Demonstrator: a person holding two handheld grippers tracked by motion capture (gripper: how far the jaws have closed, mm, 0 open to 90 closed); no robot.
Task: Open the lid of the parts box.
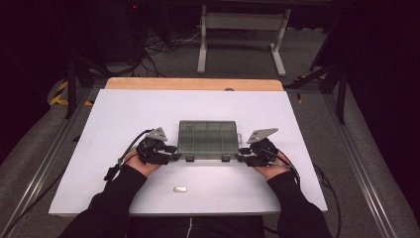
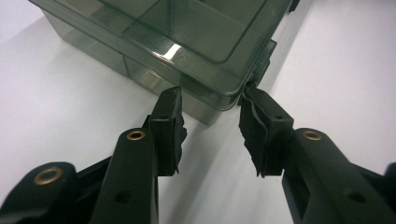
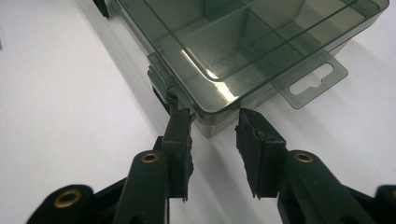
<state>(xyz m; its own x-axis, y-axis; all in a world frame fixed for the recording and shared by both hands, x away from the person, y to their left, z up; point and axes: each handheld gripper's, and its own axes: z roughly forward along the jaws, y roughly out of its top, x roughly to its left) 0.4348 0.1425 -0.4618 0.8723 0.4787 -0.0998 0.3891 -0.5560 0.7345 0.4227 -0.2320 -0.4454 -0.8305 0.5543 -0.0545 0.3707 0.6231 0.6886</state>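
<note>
1. Smoky compartment box (image 1: 207,138) lid shut, mid desk (image 1: 124,109), nearer front edge
2. Left gripper (image 2: 212,105) jaws part open, astride box's front-left corner
3. Right gripper (image 3: 215,122) jaws part open, astride front-right corner, nothing clamped

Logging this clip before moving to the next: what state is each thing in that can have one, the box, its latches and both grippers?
Compartment box: lid down, flat on the white table, compartments look empty.
Front latches: state too small to tell.
Left gripper: jaws apart, straddling a near corner of the box, not clamped.
Right gripper: jaws apart at the other near corner, not clamped.
Small metal piece: lying loose near the front edge.
</note>
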